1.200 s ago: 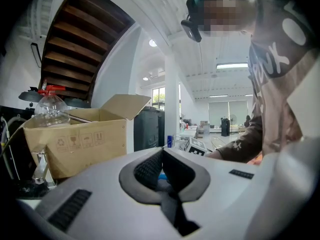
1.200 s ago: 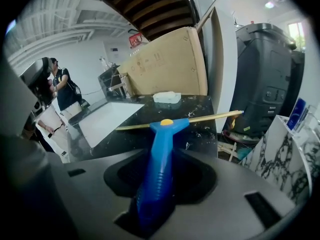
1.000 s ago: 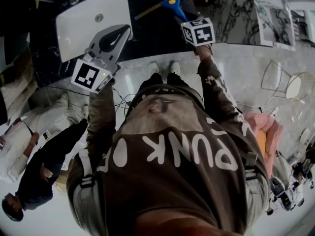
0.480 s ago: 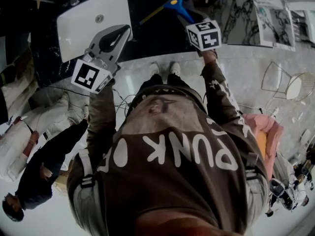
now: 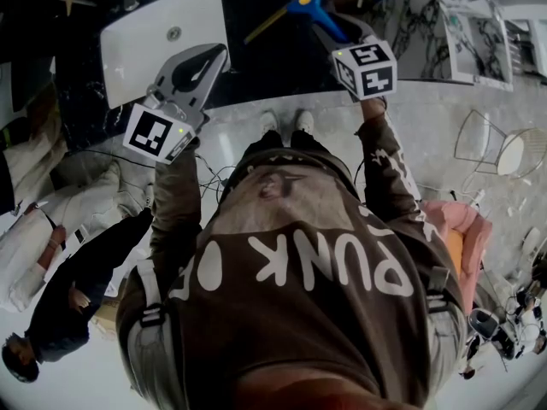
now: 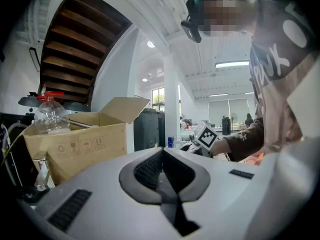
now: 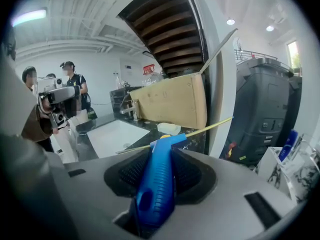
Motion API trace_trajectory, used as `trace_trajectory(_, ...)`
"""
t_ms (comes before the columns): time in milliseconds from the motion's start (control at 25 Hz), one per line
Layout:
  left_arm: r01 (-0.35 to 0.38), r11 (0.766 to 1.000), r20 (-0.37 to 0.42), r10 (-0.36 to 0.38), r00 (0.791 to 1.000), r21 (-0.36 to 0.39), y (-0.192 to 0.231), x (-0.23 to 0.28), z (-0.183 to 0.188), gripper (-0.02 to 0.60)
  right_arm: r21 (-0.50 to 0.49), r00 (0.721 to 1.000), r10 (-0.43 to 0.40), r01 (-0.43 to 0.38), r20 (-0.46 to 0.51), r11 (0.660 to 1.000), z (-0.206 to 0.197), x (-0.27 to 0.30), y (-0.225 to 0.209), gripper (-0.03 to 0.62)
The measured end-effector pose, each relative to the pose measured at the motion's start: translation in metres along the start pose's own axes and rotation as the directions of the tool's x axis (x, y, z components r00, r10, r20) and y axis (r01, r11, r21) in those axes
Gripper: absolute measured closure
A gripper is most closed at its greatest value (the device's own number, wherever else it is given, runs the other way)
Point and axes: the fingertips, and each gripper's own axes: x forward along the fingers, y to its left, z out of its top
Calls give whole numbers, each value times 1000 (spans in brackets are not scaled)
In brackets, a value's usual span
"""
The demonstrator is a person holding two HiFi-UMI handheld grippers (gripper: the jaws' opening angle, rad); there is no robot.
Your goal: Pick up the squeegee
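Grasp looks done and this reads as the lift: right gripper (image 7: 159, 156) is clamped narrow on the squeegee (image 7: 156, 184) by its blue handle, with the blade (image 7: 215, 124) sticking out ahead over the dark counter (image 5: 265, 58), right of the sink (image 5: 145, 41). Next move needs a firm hold and a clean rise, minding the box (image 7: 172, 101) and bin (image 7: 265, 104) at the far side, where the long blade could snag. Left gripper (image 6: 162, 166) hangs at the left over the sink, jaws together, nothing in them.
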Motion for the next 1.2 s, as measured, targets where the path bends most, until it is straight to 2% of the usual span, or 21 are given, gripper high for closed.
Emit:
trace_trajectory(280, -7, 1000, 4, 7, 1000, 25, 2, 0, 9, 578, -41, 995, 12, -7, 103, 999, 38, -36, 4, 439)
trace_trajectory(480, -12, 998, -5, 12, 1000, 56, 6, -1, 16, 578, -95, 978, 34, -15, 205, 995, 75, -68, 13, 439)
trace_trajectory(880, -38, 992, 17, 37, 999, 118, 11, -13, 49, 578, -201, 923, 103, -28, 372, 979, 123, -121, 38, 439)
trace_trajectory(1200, -45, 991, 27, 42, 999, 126, 8, -17, 62, 578, -251, 868, 172, -57, 465, 966, 150, -150, 63, 439)
